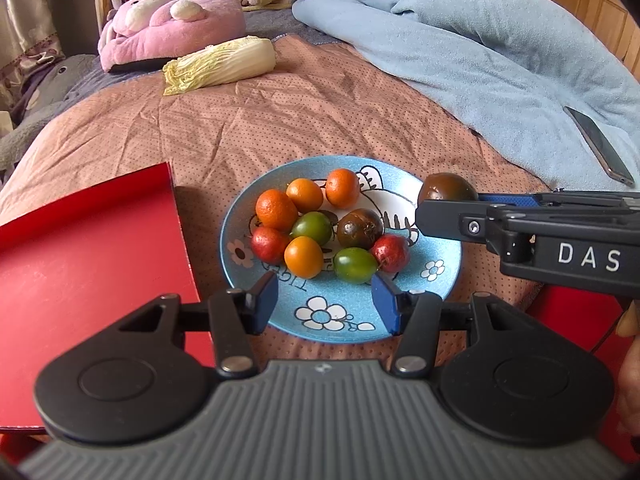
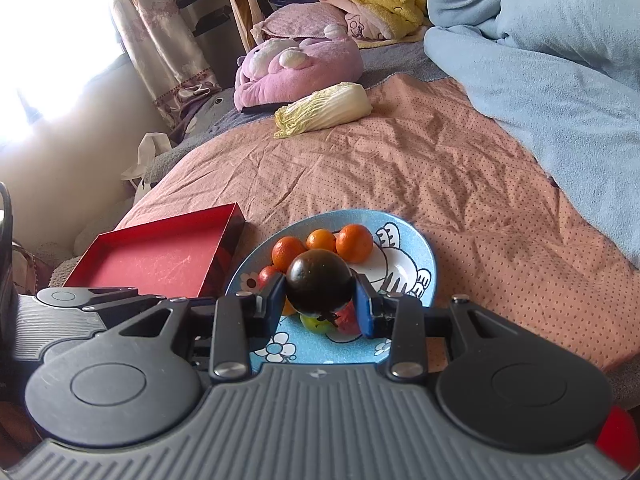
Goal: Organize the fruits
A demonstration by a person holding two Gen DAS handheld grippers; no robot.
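A blue plate [image 1: 344,320] with a cartoon print lies on the bedspread and holds several small fruits: orange ones [image 1: 277,209], green ones [image 1: 354,265], red ones [image 1: 390,253] and a dark brown one [image 1: 359,228]. My left gripper [image 1: 325,300] stands open over the plate's near rim, nothing between its blue pads. My right gripper [image 2: 320,305] is shut on a dark brown tomato [image 2: 319,282], held above the plate [image 2: 404,240]. In the left wrist view that gripper [image 1: 428,208] reaches in from the right with the tomato [image 1: 447,186] at the plate's right edge.
A red tray [image 1: 92,264] lies left of the plate, also in the right wrist view [image 2: 160,256]. A napa cabbage [image 1: 224,65] and a pink plush [image 1: 168,28] lie farther back. A light blue blanket [image 1: 480,48] with a phone [image 1: 600,146] on it covers the right side.
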